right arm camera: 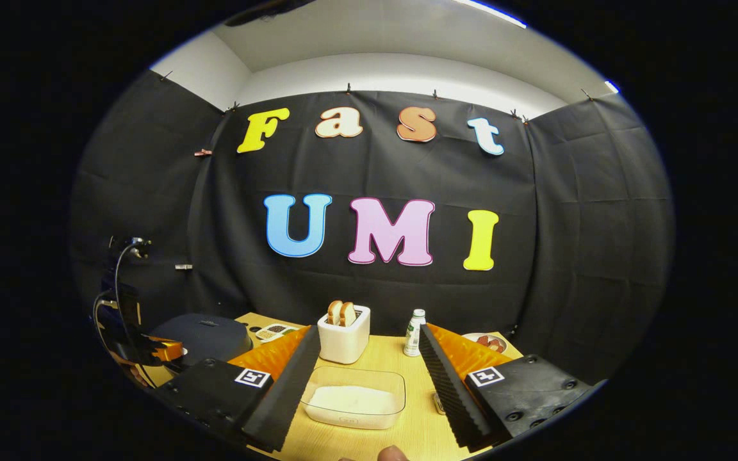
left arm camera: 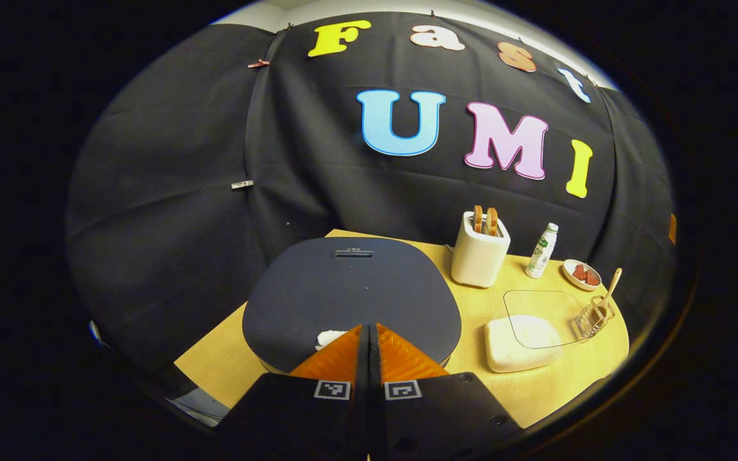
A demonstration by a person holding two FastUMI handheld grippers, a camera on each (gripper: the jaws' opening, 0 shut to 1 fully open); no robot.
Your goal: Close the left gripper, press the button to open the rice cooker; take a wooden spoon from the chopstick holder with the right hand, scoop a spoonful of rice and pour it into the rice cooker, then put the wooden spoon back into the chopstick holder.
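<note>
Two views are covered, the left gripper view first.

Left gripper view
- Left hand-held gripper [left arm camera: 369, 328]: fingers are brought together with only a thin slit between them; nothing is held. The tips are seen over the near edge of the rice cooker lid.
- Rice cooker [left arm camera: 350, 291]: dark, lid down, placed on the left part of the table [left arm camera: 228, 365]. A small white button [left arm camera: 329, 337] is seen just left of the fingertips; whether it is touched cannot be told.
- Rice container [left arm camera: 523, 336]: a clear box with white rice is set to the right of the cooker.
- Chopstick holder [left arm camera: 593, 318]: a wire rack just right of the container, with the wooden spoon [left arm camera: 611, 288] standing tilted in it.
- Toaster [left arm camera: 479, 253]: white, behind the container, with two bread slices upright in it.
- Bottle [left arm camera: 542, 251] and small plate [left arm camera: 582, 274]: placed near the back right edge.

Right gripper view
- Right hand-held gripper [right arm camera: 369, 368]: fingers are spread wide; nothing is held.
- Rice container [right arm camera: 355, 397]: located on the table between the two fingers, apart from both.
- Toaster [right arm camera: 343, 333] and bottle [right arm camera: 414, 333]: located behind the container.
- Rice cooker [right arm camera: 205, 338]: seen at far left, with the left hand-held gripper [right arm camera: 165, 351] at its near edge.
</note>
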